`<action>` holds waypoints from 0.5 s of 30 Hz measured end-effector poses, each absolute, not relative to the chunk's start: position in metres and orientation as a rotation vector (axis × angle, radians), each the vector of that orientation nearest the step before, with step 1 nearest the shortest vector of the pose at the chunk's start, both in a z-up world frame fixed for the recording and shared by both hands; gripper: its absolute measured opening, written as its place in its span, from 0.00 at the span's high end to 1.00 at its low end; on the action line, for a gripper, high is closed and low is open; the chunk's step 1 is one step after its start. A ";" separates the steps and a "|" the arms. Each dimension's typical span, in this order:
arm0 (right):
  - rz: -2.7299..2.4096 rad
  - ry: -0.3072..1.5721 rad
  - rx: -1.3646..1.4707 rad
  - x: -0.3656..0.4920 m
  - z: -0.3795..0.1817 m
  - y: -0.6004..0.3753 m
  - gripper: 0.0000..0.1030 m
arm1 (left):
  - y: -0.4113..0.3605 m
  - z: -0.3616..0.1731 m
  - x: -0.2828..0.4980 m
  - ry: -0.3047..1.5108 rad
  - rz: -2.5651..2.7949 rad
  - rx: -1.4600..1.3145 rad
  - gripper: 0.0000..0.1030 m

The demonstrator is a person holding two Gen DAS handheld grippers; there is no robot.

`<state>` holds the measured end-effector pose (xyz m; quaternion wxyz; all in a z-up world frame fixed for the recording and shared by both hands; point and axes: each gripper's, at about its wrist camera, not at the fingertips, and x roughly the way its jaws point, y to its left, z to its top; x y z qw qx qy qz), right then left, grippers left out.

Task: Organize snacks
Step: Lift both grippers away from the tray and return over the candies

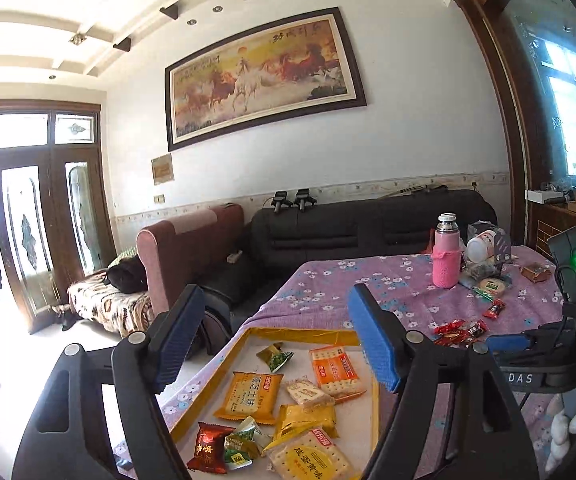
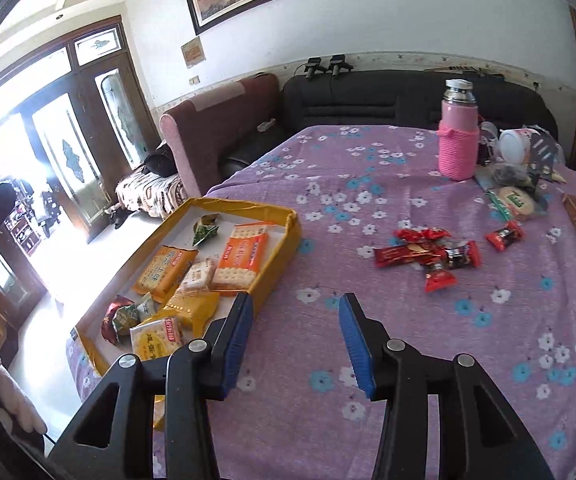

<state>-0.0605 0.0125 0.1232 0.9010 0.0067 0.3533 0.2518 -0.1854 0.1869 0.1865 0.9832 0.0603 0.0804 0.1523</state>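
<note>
Purple cloth printed with white and blue flowers covers the table in front of me, with a dark sofa and a framed painting of horses behind it. Near the table's left edge sits my shallow yellow-rimmed cardboard tray, holding orange and yellow cracker packets, small green sachets and a dark red one. My left gripper hangs above that tray, blue pads spread wide with nothing between them. My right gripper is over bare cloth just right of the tray, jaws parted and empty too. Well beyond it lies a loose cluster of red-wrapped candies; farther back stands a pink knit-sleeved flask.
</note>
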 end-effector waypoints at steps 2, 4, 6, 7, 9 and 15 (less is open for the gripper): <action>0.499 0.720 0.027 -0.064 0.126 -0.003 0.53 | 0.175 0.187 -0.191 0.153 0.294 0.138 0.25; 0.474 0.710 0.046 -0.064 0.129 -0.019 0.52 | 0.169 0.188 -0.193 0.164 0.280 0.136 0.25; 0.456 0.701 0.067 -0.062 0.130 -0.028 0.52 | 0.167 0.189 -0.198 0.180 0.272 0.116 0.25; 0.454 0.690 0.077 -0.059 0.131 -0.031 0.52 | 0.166 0.189 -0.204 0.186 0.269 0.109 0.25; 0.451 0.647 0.085 -0.054 0.130 -0.033 0.49 | 0.167 0.191 -0.215 0.206 0.288 0.129 0.25; 0.445 0.597 0.096 -0.020 0.097 -0.040 0.48 | 0.178 0.217 -0.261 0.204 0.502 0.203 0.25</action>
